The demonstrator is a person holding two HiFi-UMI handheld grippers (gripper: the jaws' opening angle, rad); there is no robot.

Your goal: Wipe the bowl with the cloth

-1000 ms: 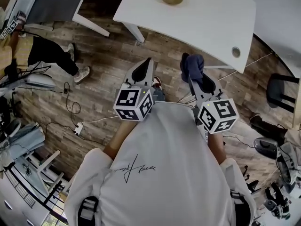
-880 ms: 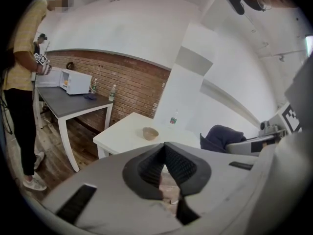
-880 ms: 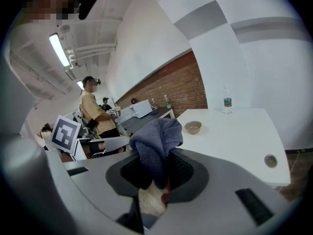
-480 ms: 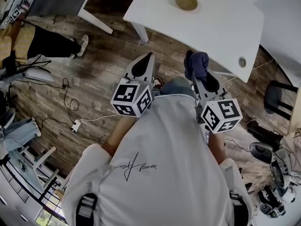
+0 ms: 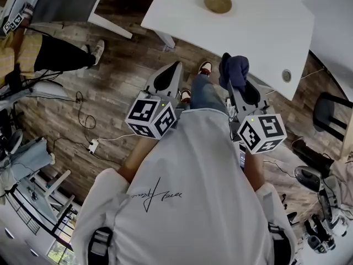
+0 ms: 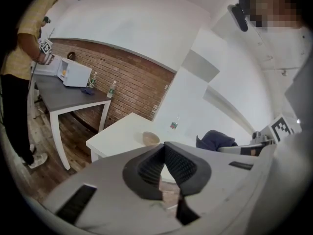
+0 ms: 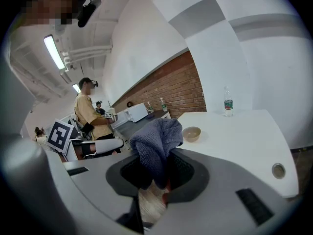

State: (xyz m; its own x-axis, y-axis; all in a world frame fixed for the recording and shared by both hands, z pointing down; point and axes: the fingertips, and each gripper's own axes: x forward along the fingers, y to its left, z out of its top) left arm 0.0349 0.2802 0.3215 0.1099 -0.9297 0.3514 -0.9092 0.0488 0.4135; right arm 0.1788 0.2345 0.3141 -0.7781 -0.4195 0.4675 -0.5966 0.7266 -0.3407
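Observation:
A small tan bowl (image 5: 218, 2) stands alone on the white table (image 5: 259, 32), far ahead of both grippers; it also shows as the bowl (image 6: 151, 138) and the bowl (image 7: 191, 133). My right gripper (image 5: 234, 84) is shut on a dark blue cloth (image 5: 234, 72), which bunches up out of the jaws, seen close as the cloth (image 7: 156, 148). My left gripper (image 5: 169, 76) is shut with nothing in it, its ribbed pads (image 6: 175, 163) meeting at the tip. Both grippers hang over the wooden floor, short of the table's near edge.
A clear bottle (image 7: 228, 102) stands on the table's far side. The table has a cable hole (image 5: 286, 75) near its right corner. A grey table (image 5: 66, 1) and a person in yellow (image 5: 22, 54) are at the left. A dark chair (image 5: 331, 112) and cables (image 5: 91, 142) lie around.
The view has moved slightly forward toward the table; a shoe and leg now show between the grippers. Both grippers keep their pose, cloth still held in the right one.

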